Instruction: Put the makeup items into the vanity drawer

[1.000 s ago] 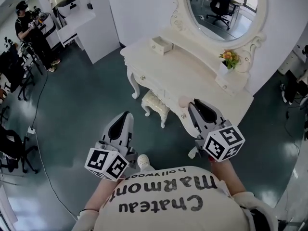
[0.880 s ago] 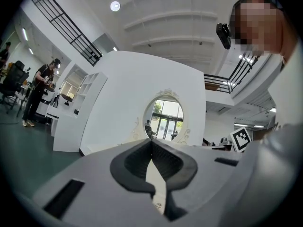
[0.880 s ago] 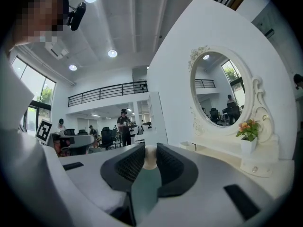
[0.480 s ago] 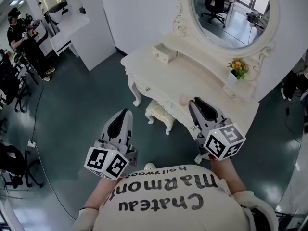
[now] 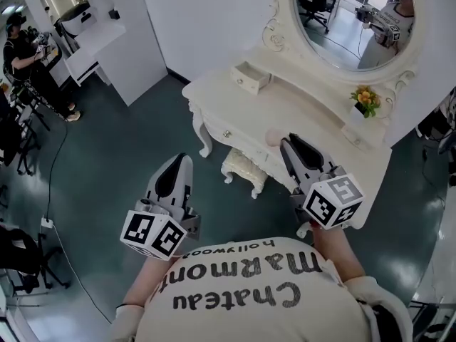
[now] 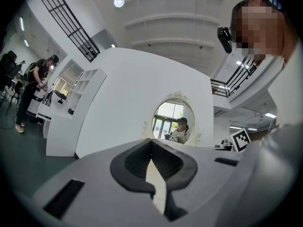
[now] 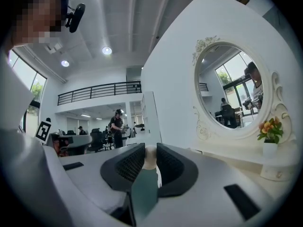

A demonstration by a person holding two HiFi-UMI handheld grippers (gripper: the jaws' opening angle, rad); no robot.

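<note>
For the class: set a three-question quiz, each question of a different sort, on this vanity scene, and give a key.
1. True or false: the stool stands partly under the vanity.
2. Which gripper grips the small beige item? A left, B right, C neither.
3. Fill in: the white pot on the vanity holds ____.
Key: 1 true; 2 B, the right gripper; 3 flowers.

Shirt (image 5: 242, 291), upside down in head view: "Chateau Marmont", with a smaller "hollywood". Left cube (image 5: 151, 235) and right cube (image 5: 333, 201): black-and-white square code markers, no letters.
</note>
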